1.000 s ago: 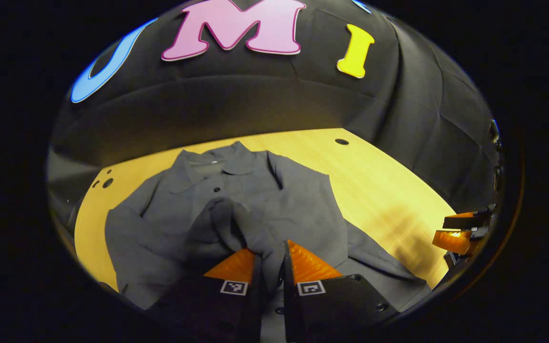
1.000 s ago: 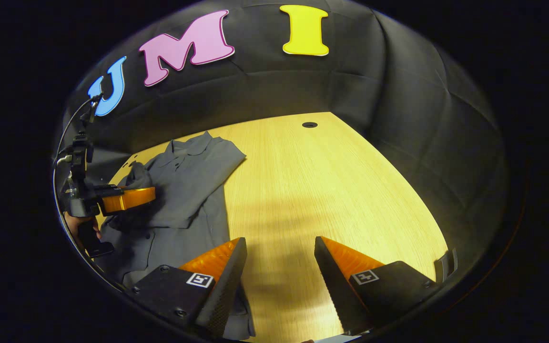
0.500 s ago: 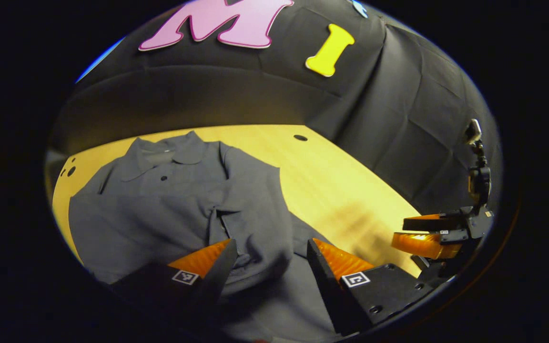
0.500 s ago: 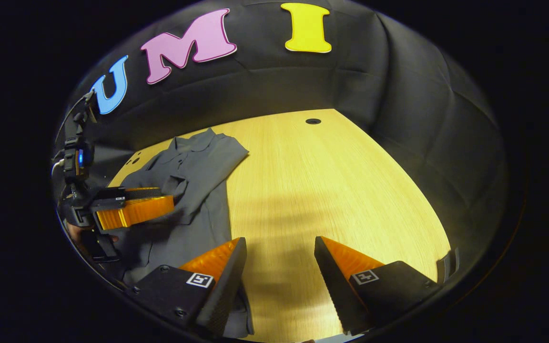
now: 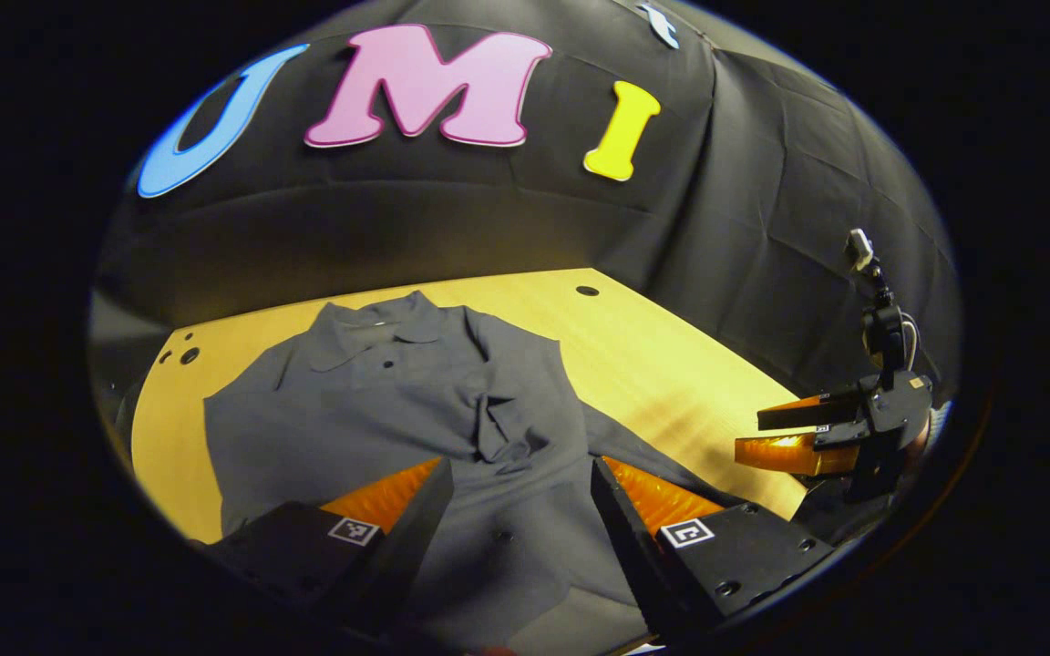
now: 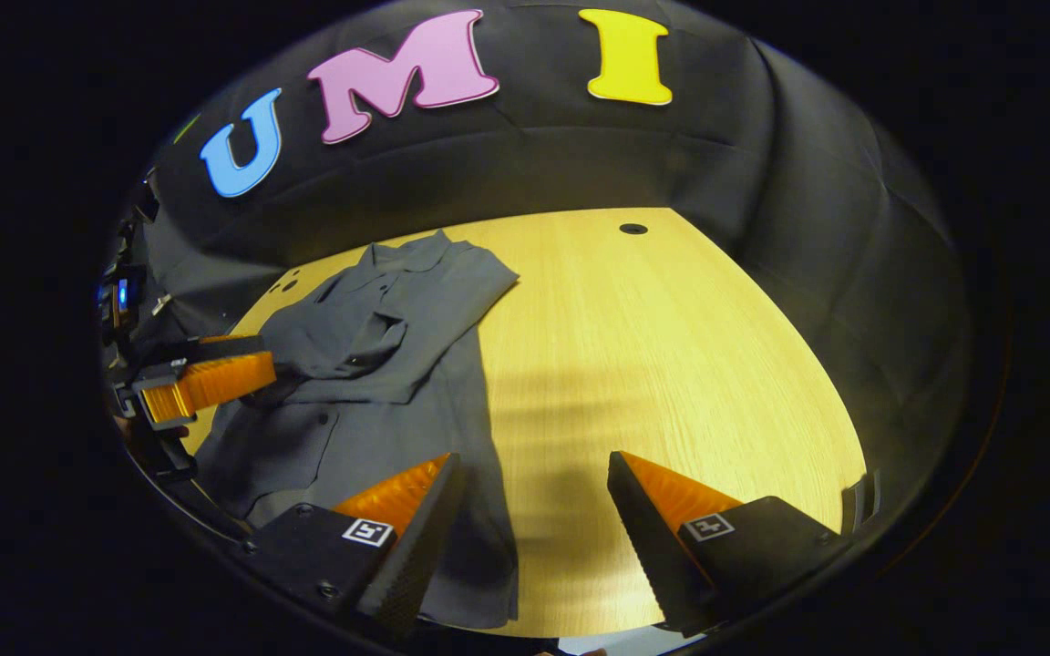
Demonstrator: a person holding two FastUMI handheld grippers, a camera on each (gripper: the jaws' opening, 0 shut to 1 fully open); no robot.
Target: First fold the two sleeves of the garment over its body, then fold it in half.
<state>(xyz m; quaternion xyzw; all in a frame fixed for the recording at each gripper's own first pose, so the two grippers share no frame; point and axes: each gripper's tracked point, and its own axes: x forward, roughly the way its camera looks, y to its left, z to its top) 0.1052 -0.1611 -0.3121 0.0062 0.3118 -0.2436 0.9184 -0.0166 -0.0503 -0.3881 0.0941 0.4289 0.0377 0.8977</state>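
The grey shirt (image 5: 416, 410) is lying flat on the wooden table (image 6: 653, 364) with its collar (image 5: 379, 321) toward the booth wall and its hem toward the person, so its long axis is running from the wall straight back to the two grippers; judged from how the cloth lies, both sleeves are already resting across the body, one sleeve's cuff (image 5: 502, 428) sitting rumpled just beside the button line, so the step in hand looks to be the fold in half; the left gripper (image 5: 518, 487) is hovering over the lower half of the shirt with its fingers spread apart and nothing between them, the cuff lying just beyond their tips; the right gripper (image 6: 532, 492) is likewise standing wide and empty, its inner finger over the shirt's right hem edge and its outer finger over bare table beside the shirt; in the right gripper view the left gripper is showing at the shirt's far side, level with the folded sleeves; the relation that matters, I judge, is that the hem is the end of the shirt nearest both grippers while the collar is the far end, so a halving fold would be carrying hem toward collar along that long axis; each gripper is nearer its own hem corner, the left already above cloth, the right straddling the edge.
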